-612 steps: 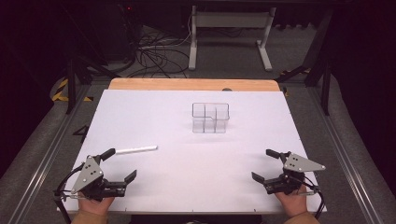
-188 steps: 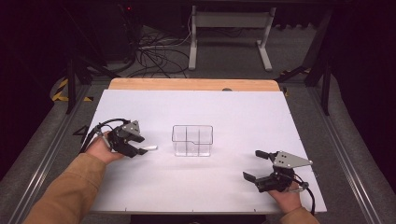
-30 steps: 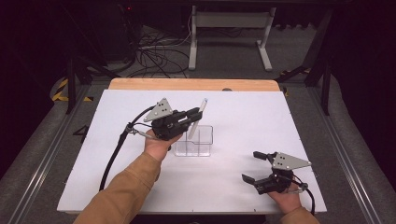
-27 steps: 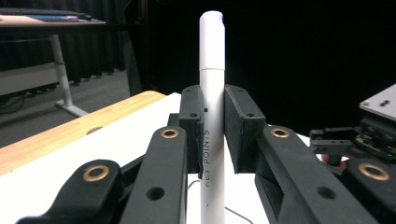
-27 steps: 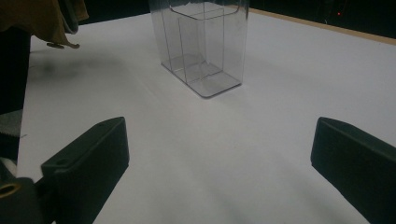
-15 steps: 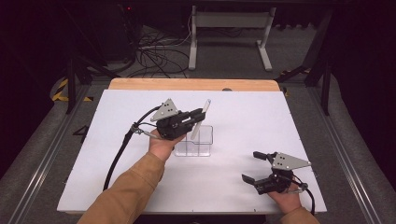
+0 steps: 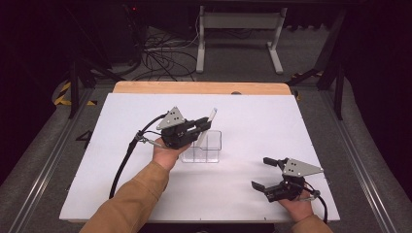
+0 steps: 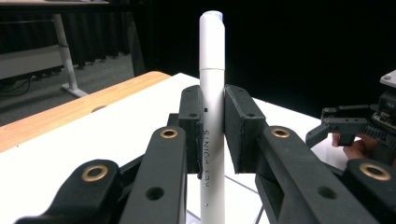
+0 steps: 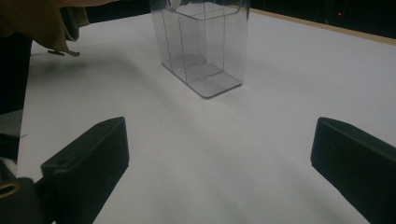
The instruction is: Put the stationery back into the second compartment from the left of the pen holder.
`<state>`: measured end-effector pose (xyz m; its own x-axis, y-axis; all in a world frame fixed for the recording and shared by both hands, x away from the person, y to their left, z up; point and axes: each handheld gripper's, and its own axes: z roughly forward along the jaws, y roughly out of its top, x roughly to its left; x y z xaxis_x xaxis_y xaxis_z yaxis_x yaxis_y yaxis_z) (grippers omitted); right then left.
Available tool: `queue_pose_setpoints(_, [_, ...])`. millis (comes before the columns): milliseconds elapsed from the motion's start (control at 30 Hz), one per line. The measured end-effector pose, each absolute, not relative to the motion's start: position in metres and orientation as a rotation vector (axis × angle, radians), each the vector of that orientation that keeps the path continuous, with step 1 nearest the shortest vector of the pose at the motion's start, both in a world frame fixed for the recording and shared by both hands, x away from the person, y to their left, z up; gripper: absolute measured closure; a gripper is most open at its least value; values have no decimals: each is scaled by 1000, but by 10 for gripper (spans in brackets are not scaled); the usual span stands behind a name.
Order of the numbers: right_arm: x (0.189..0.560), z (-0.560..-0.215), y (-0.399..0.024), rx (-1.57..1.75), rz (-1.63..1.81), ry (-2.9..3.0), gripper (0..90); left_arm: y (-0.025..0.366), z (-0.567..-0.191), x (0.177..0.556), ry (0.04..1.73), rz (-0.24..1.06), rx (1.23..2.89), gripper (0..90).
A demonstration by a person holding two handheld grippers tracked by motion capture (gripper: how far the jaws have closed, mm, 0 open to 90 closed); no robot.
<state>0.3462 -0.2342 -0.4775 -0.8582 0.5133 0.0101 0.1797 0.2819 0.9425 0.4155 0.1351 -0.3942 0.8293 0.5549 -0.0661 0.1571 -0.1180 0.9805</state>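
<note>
Hovering pen [image 7: 210, 119] nearer clear organizer [image 7: 208, 145] now

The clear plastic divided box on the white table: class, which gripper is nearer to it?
Left. The left gripper, clamping a white pen, hangs over the clear plastic divided box. The right gripper rests apart, near the table's front edge.

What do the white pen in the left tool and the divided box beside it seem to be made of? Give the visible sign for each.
White pen: probably matte plastic; smooth, even white barrel with printed lettering and a cap seam.
Divided box: apparently clear, glossy hard plastic, possibly acrylic; the table shows through its walls, and its edges catch light.
</note>
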Motion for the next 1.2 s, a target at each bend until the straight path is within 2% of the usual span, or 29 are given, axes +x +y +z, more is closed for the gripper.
queue_pose_setpoints(100, [346,-478,-234,634,1600,2261,48,138,-395,414,541,394,1696,757])
queue_pose_setpoints(200, [346,-478,-235,633,1597,2264,49,141,-392,411,536,393,1686,586])
queue_pose_setpoints(233, [346,-478,-234,635,1600,2264,48,144,-390,408,541,395,1679,563])
queue_pose_setpoints(267, [347,-478,-234,630,1602,2261,48,144,-390,408,541,395,1679,503])
queue_pose_setpoints(300, [347,-478,-234,630,1602,2261,48,146,-388,406,554,393,1680,503])
queue_pose_setpoints(333, [348,-478,-234,628,1602,2262,49,148,-386,405,561,388,1681,421])
queue_pose_setpoints(367, [348,-478,-234,628,1602,2262,49,150,-385,403,560,384,1685,421])
queue_pose_setpoints(400, [348,-477,-234,630,1602,2265,48,152,-383,401,561,386,1693,353])
queue_pose_setpoints(433, [348,-477,-234,630,1602,2265,48,154,-381,400,561,384,1697,353])
queue_pose_setpoints(467, [348,-477,-233,627,1598,2265,48,156,-380,398,562,377,1698,311])
queue_pose_setpoints(700, [347,-477,-233,637,1597,2265,48,170,-374,382,538,394,1709,244])
queue_pose_setpoints(1200, [348,-477,-233,631,1598,2264,48,197,-374,349,515,430,1758,163])
